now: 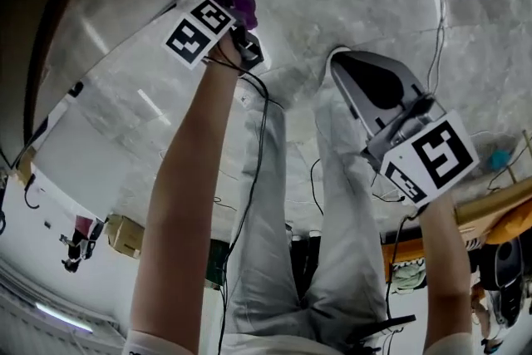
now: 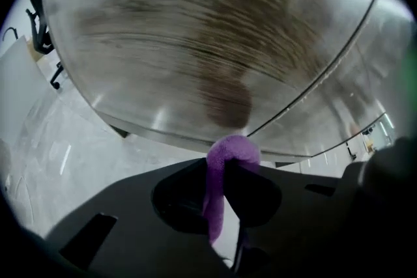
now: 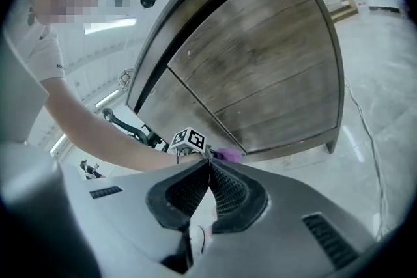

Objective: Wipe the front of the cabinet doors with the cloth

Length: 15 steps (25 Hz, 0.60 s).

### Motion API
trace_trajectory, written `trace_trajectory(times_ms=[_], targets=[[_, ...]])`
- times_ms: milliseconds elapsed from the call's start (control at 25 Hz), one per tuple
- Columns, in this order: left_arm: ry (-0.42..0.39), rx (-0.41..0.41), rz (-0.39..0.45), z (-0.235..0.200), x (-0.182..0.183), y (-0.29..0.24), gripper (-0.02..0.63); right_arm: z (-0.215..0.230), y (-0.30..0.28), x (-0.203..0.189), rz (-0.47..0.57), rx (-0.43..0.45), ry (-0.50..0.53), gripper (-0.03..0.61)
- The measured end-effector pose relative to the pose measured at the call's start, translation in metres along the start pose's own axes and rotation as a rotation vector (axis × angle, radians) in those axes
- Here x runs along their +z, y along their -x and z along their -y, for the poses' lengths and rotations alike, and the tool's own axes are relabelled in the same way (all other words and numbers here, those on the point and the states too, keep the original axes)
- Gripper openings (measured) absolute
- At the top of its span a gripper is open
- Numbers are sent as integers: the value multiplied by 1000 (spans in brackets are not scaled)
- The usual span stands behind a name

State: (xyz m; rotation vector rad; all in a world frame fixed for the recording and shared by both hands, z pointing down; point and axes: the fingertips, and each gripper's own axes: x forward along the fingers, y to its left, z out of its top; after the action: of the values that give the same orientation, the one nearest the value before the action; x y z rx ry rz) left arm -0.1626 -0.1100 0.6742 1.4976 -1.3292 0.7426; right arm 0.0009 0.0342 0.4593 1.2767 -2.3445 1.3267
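Two grippers: left gripper (image 2: 225,169) fingers (image 2: 257,195) pinch the soft-looking, light cloth (image 2: 233,148) bunched at twelve o'clock; right gripper (image 3: 208,169) fingers (image 3: 229,191) pressed together, empty.

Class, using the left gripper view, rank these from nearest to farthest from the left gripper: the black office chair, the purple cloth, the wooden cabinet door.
1. Purple cloth: clamped in the tongs of the left gripper.
2. Wooden cabinet door: straight ahead, filling the view above the cloth.
3. Black office chair: far off at the left edge, past the cabinet's side.
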Motion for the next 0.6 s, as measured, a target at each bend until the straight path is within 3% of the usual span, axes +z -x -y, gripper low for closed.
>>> trace_trajectory(times_ms=[200,600], targets=[[-112,-33,7,31,9,-32,52,19,6,-13,13,-24,-3,26],[-79,-49,-11,-5,27,-52,52,34,-19,-32,97,-141,-113,26]])
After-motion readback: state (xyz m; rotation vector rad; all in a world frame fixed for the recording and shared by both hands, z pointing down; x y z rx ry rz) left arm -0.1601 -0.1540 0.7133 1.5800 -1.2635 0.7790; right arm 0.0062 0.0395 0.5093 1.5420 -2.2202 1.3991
